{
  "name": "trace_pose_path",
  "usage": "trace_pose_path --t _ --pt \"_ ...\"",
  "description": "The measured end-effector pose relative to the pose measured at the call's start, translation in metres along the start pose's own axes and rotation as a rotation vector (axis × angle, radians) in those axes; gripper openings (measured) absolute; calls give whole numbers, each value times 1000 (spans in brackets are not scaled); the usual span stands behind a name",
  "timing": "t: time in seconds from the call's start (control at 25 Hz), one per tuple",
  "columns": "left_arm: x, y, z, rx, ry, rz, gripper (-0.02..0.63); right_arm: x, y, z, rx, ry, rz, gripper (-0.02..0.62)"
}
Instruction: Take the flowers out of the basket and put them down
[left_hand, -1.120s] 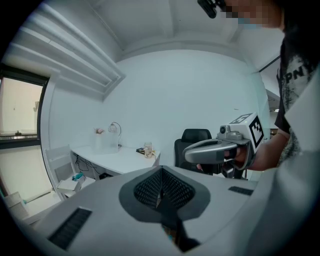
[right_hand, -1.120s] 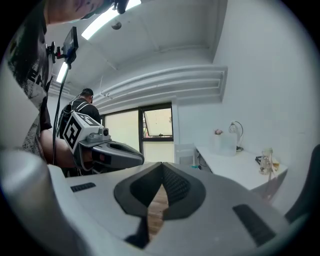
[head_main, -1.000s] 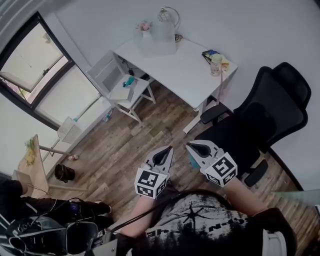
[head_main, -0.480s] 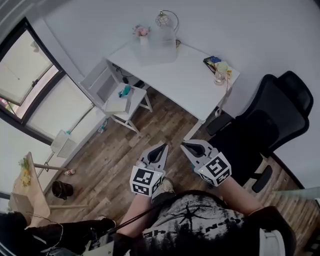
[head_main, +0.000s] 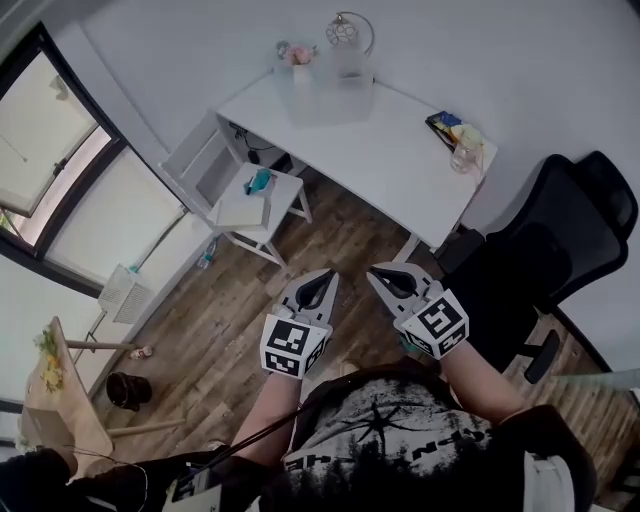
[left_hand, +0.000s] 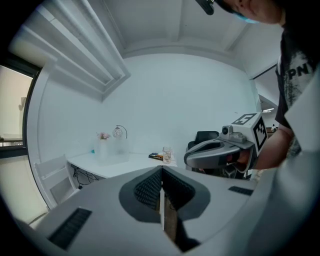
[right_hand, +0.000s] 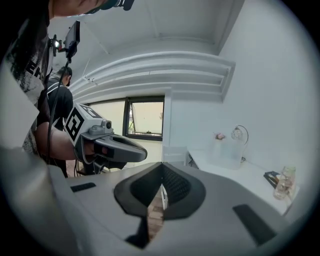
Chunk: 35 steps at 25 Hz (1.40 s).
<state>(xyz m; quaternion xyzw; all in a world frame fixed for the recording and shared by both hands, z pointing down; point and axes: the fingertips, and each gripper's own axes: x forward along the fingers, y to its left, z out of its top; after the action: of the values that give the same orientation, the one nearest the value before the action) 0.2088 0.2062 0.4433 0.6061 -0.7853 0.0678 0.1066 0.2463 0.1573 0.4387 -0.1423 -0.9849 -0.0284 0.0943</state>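
Left gripper (head_main: 328, 276) and right gripper (head_main: 374, 273) have fingers (left_hand: 145, 190) pressed together, holding nothing. The flowers (head_main: 299, 53) stand at the far corner of the surface (head_main: 380, 150) (well apart from both). Arriving with fingers closed could knock them over.

Ahead of you a white rectangular bench (head_main: 385, 160) stands against the pale wall. At its right end a clear glass jar (head_main: 465, 157) sits just beside a dark flat book (head_main: 441, 121). To your right, near that end of the bench, is a black mesh-backed office chair (head_main: 565, 235). Left of the bench stands a white wooden chair (head_main: 212, 160) with a small teal object (head_main: 259, 181) on its seat. The brown wood-plank floor (head_main: 225, 315) runs left to a dark-framed window (head_main: 70, 185). At your lower left, a dark round pot (head_main: 127, 390) stands on the floor beside a small light wooden table (head_main: 62, 405).
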Motion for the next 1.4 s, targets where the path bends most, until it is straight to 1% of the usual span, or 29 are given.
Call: trace_pose_path --t 0.16,0.32,0.44,0.56,0.8,1.0,1.12,1.24,1.4 --pt "-2 21 -6 -6 9 -8 12 25 2 2 -4 7 3 15" --pt "-3 37 -11 -32 9 -4 12 42 7 5 19 17 36 15" --pt "-3 53 -13 -48 9 13 12 56 8 8 13 20 50 15" --pt "2 68 -14 -55 11 29 12 69 0 7 10 27 55 15" --pt "15 98 -23 -88 27 57 12 99 -16 -3 60 44 90 15" --pt "42 126 -22 -96 38 68 12 131 -46 0 77 36 110 15" --pt "64 146 -20 -114 46 75 12 152 -65 0 87 34 134 15" --pt "92 165 -15 -130 56 88 12 169 -94 2 96 31 149 15" --pt "127 193 -4 -125 67 108 12 191 -136 6 91 25 155 15"
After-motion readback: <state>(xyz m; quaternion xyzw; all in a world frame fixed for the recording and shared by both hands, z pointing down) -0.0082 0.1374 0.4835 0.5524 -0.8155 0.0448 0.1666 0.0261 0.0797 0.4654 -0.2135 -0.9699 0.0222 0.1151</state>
